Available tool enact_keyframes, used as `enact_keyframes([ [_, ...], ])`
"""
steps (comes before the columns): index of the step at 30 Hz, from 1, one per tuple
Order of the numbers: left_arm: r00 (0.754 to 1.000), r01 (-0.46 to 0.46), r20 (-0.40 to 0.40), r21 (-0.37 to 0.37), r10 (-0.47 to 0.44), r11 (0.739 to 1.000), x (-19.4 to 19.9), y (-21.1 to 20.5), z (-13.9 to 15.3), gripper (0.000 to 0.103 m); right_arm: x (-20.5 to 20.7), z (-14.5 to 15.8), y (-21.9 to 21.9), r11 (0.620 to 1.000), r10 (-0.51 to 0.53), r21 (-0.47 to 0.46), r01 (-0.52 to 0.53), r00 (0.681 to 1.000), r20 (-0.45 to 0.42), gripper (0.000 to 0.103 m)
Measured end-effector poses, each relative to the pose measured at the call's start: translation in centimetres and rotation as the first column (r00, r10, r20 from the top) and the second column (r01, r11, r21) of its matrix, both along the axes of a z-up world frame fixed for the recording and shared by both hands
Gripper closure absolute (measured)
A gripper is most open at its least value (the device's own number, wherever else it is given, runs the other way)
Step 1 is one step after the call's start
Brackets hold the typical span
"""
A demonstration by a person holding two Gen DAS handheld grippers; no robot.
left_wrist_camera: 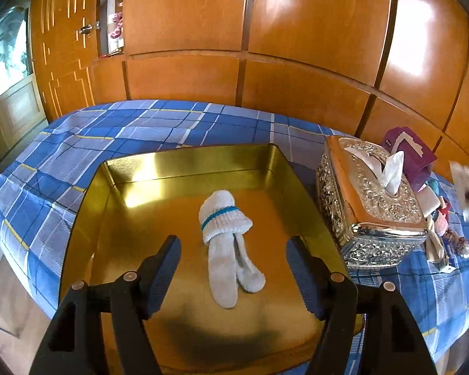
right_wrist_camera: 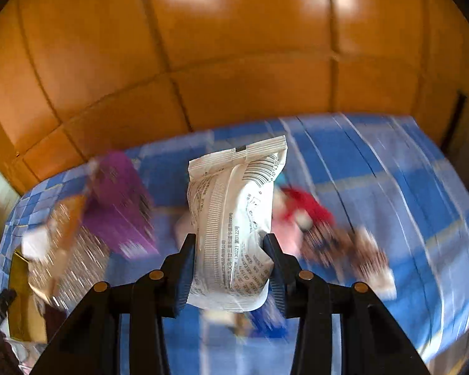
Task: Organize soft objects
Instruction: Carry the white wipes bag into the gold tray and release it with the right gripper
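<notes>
Plaid bedspread [left_wrist_camera: 140, 131], wooden wardrobe [left_wrist_camera: 297, 47] behind

One gold tray [left_wrist_camera: 87, 187] on the checked bedspread [left_wrist_camera: 109, 125], holding one rolled pair of white socks [left_wrist_camera: 225, 237], two socks in it, bound by one teal band. Just right of the tray: one silver tissue box [left_wrist_camera: 369, 206], with one purple carton [left_wrist_camera: 412, 153] behind it and a small heap of soft bits [left_wrist_camera: 441, 218] beyond, too jumbled to count. One white printed packet [right_wrist_camera: 234, 218] farther right of the tray; two grippers, left [left_wrist_camera: 234, 278] and right [right_wrist_camera: 229, 268].
</notes>
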State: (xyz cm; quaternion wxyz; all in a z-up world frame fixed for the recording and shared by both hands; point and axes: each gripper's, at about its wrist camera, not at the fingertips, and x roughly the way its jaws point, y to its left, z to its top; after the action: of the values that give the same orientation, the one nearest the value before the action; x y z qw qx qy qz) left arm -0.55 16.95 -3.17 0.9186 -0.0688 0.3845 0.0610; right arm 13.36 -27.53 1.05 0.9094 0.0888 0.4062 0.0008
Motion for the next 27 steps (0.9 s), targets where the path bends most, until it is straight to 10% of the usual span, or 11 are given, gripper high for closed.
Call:
enact_keyframes([
  [10,0.997,-0.072,0.011,0.006,0.072,0.997,-2.2,3.0,0.2,0.030,10.8,6.2,14.0,0.957,0.287,0.026,-0.289,0.955,0.074,0.061],
  [20,0.977,-0.213,0.034,0.001,0.212,0.977,-4.0,7.7,0.7,0.030,1.8,2.0,33.3,0.587,0.809,0.105,-0.803,0.587,-0.036,0.061],
  [24,0.969,-0.245,0.041,-0.008,0.245,0.970,-4.3,8.8,0.8,0.030,-1.9,-2.5,36.6,0.547,0.834,0.107,-0.830,0.530,-0.154,0.061],
  [27,0.970,-0.240,0.035,-0.011,0.240,0.971,-4.2,8.8,0.5,0.030,-2.1,-5.4,38.8,0.563,0.802,-0.030,-0.826,0.554,-0.222,0.061],
])
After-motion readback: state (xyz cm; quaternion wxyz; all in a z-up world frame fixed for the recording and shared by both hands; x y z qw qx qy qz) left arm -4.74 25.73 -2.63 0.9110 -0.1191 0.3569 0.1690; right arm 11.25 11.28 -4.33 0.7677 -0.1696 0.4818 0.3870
